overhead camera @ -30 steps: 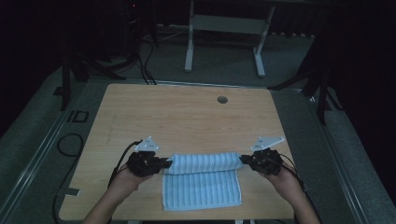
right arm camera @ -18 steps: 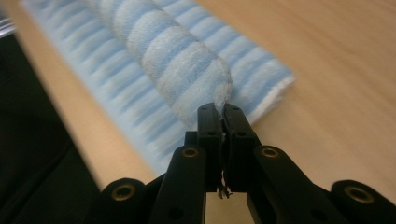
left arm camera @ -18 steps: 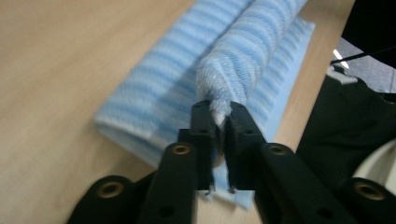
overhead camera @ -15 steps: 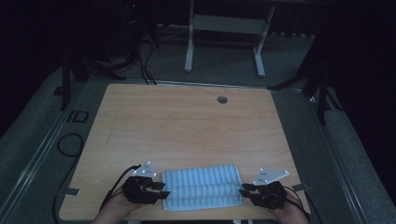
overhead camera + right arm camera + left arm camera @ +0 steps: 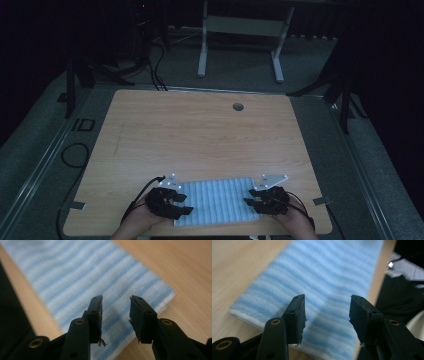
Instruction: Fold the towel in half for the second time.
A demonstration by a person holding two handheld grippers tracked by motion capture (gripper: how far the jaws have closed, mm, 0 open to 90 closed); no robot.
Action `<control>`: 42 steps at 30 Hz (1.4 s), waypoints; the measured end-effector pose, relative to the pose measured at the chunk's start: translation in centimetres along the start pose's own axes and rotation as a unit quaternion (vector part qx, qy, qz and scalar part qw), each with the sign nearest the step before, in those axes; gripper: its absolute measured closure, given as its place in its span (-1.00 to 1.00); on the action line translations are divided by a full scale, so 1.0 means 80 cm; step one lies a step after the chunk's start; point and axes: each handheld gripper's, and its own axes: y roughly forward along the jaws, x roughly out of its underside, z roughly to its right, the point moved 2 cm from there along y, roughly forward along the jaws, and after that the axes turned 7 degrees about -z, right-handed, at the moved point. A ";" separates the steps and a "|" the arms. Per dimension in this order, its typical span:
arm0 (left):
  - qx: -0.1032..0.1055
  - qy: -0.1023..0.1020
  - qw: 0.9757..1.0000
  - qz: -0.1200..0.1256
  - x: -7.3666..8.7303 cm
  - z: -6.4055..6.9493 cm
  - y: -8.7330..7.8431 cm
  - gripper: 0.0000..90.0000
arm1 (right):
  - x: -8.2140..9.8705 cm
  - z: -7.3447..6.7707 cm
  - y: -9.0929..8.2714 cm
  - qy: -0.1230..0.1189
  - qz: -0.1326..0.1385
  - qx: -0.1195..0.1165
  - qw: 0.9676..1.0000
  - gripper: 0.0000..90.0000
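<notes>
The folded striped towel lay at the desk's near edge; left tool and right tool hovered spread at its ends; soft, light, limp, it looked best pinched at corners.

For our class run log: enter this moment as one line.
towel: folded, flat, near table edge | left gripper: open over towel | right gripper: open over towel

Fluffy striped cloth towel on smooth matt wooden table.
</notes>
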 end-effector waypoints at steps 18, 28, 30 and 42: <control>-0.035 -0.027 0.999 0.020 -0.020 -0.080 0.011 0.09 | -0.045 0.043 0.060 0.022 -0.018 0.004 1.000 0.35; -0.066 -0.034 0.997 0.009 -0.041 -0.132 0.004 0.08 | -0.092 0.073 0.085 0.033 -0.032 0.013 0.999 0.30; -0.071 -0.035 0.997 0.008 -0.043 -0.140 0.003 0.09 | -0.103 0.079 0.091 0.036 -0.035 0.016 0.999 0.29; -0.081 -0.053 0.995 -0.009 -0.059 -0.189 -0.008 0.09 | -0.158 0.106 0.118 0.050 -0.068 0.018 0.996 0.28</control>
